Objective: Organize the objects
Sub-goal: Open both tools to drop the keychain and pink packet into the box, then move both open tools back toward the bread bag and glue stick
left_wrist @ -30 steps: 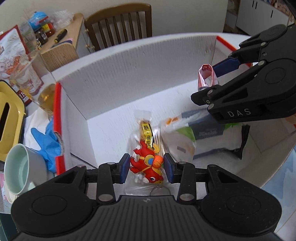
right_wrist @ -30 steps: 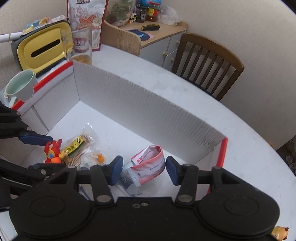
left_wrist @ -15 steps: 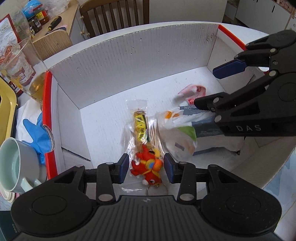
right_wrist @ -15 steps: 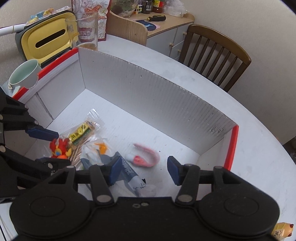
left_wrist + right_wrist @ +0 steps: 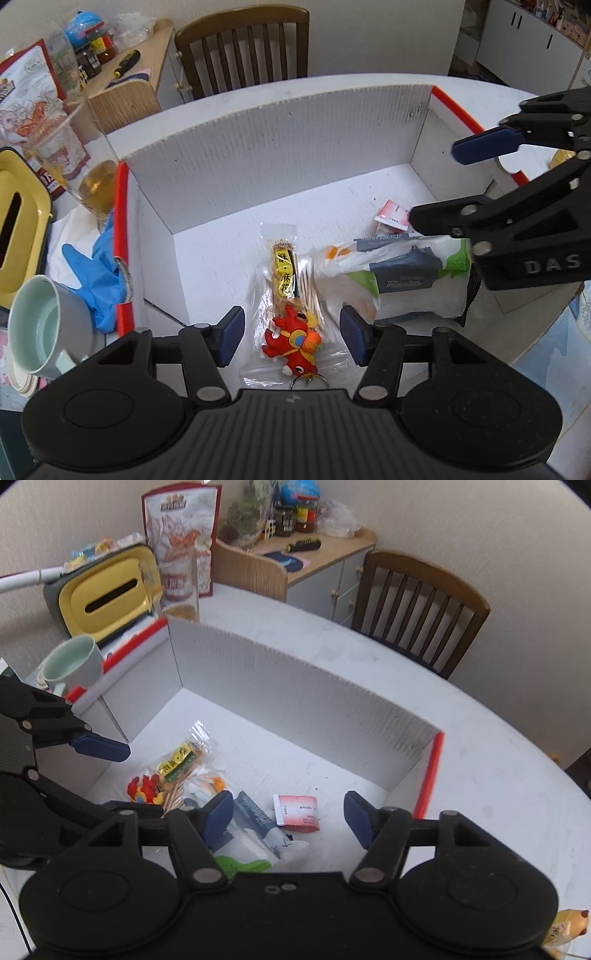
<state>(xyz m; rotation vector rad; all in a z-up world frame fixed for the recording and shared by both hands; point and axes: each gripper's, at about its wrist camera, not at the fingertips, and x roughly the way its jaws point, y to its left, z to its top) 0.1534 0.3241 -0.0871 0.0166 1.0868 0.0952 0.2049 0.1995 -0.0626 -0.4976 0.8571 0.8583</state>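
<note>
Both tongs, left [image 5: 291,338] and right [image 5: 286,819], just widened, gripping nothing, above the box [image 5: 295,701].

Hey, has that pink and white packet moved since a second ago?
Yes. The pink and white packet was between the right gripper pads; its jaws have just been opening, and the packet now lies flat on the white box floor, below them.
</note>
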